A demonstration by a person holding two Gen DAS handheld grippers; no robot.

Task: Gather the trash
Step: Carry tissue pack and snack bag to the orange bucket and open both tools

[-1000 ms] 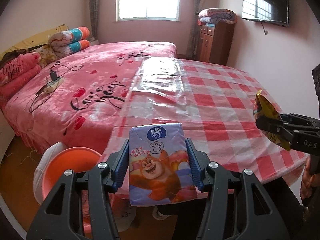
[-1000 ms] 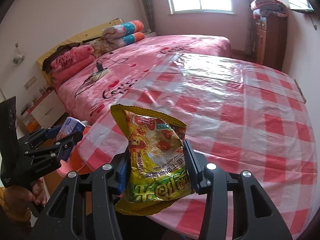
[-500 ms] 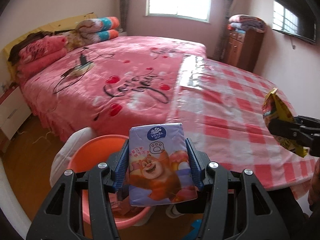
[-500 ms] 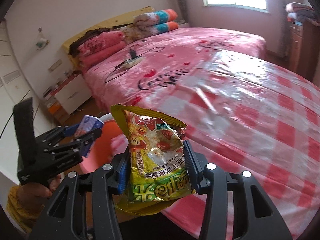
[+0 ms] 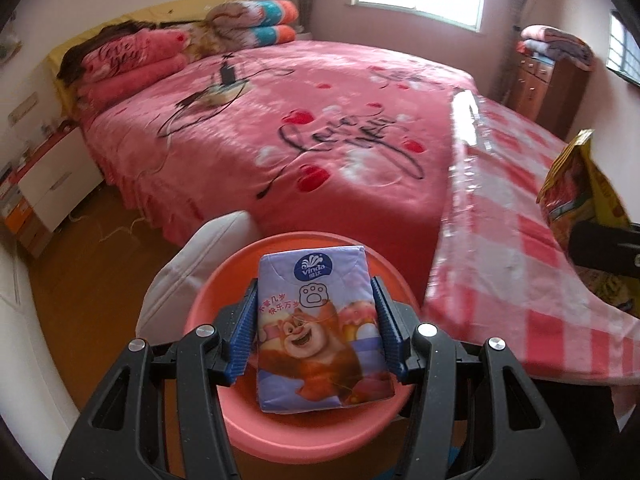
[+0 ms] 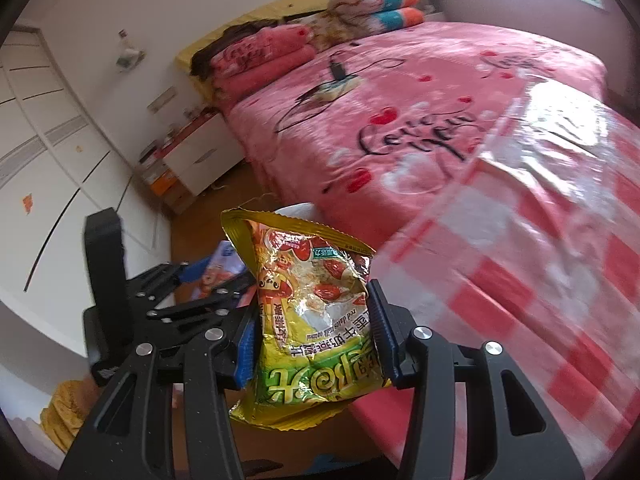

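Left tongs clenched on tissue pack, above orange basin. Right tongs clenched on yellow snack bag.

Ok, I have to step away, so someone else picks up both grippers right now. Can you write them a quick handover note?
Left gripper: shut on the purple cartoon-bear tissue pack, held directly above the round orange plastic bin on the floor beside the bed.
Right gripper: shut on the yellow-green crinkled foil snack bag, just to the right of the left gripper, by the red-checked tablecloth.
Done: both items picked up.
Left: release the tissue pack into the bin, then bring the snack bag over and drop it.
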